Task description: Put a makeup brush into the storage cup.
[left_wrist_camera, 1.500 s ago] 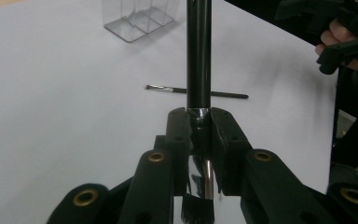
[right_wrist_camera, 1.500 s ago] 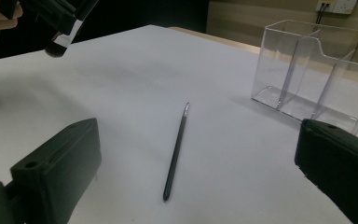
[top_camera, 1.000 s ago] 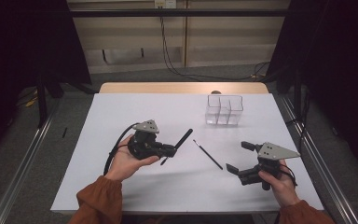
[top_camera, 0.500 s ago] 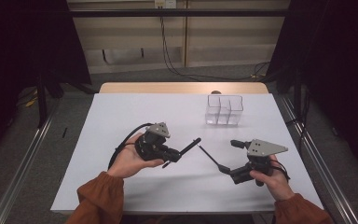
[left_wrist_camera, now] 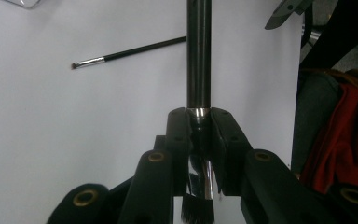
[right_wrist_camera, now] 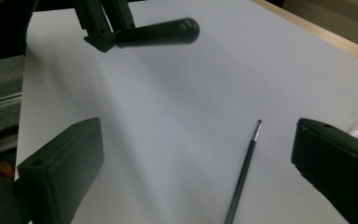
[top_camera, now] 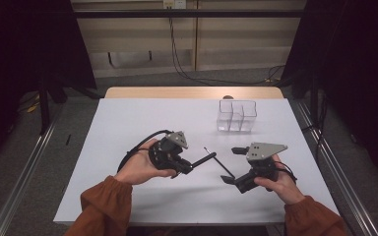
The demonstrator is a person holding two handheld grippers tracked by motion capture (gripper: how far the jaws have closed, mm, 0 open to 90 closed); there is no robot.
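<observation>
A thick black brush (top_camera: 204, 160) is clamped in my left gripper (top_camera: 189, 166), handle pointing right toward the other hand. The left gripper view shows the jaws shut on its silver ferrule, the handle (left_wrist_camera: 199, 56) running straight up and the bristles (left_wrist_camera: 196, 210) at the bottom. A thin black brush (top_camera: 219, 162) lies flat on the white table. My right gripper (top_camera: 232, 165) is open just right of it, one jaw on each side of its lower end. In the right gripper view the thin brush (right_wrist_camera: 244, 172) lies between the wide-apart jaws.
A clear compartmented box (top_camera: 236, 116) stands at the back right of the white table (top_camera: 128, 118). The left gripper with the thick brush (right_wrist_camera: 156, 32) shows at the top of the right gripper view. Metal rails run along both sides of the table.
My right gripper has moved left across the table until its open jaws straddle the thin brush. My left gripper has shifted right with the thick brush in it.
</observation>
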